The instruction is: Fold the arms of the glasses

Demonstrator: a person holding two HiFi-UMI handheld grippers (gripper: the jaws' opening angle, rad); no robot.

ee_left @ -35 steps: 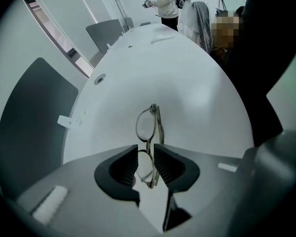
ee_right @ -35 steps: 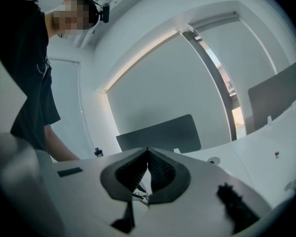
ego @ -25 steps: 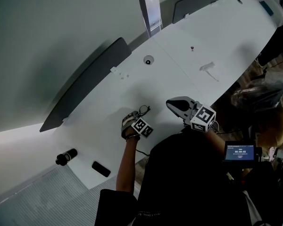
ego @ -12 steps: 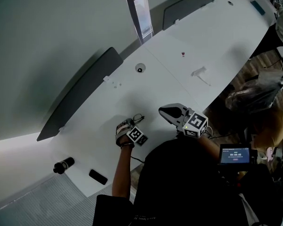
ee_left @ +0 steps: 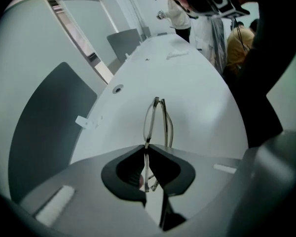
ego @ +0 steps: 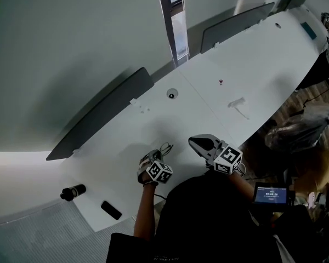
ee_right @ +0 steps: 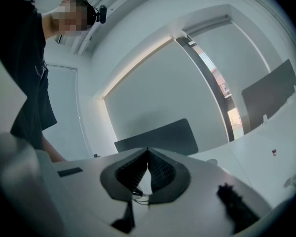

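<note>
Left gripper (ee_left: 147, 146) rose off table (ego: 252, 59), jaws just closed narrow, pinching glasses (ee_left: 157, 122) edge-on: likely lifted so arms hung free for folding. Right gripper (ee_right: 148, 152) stayed beside, jaws together, empty, probably waiting to push arm.

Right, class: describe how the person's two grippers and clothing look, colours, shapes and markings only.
The left gripper and the right gripper are alike: a pale grey plastic shell tapering to a pointed claw lined with black ribbed pads. Each carries a white cube with black square markers. The person wears a black top, its left sleeve stopping above the forearm.
</note>
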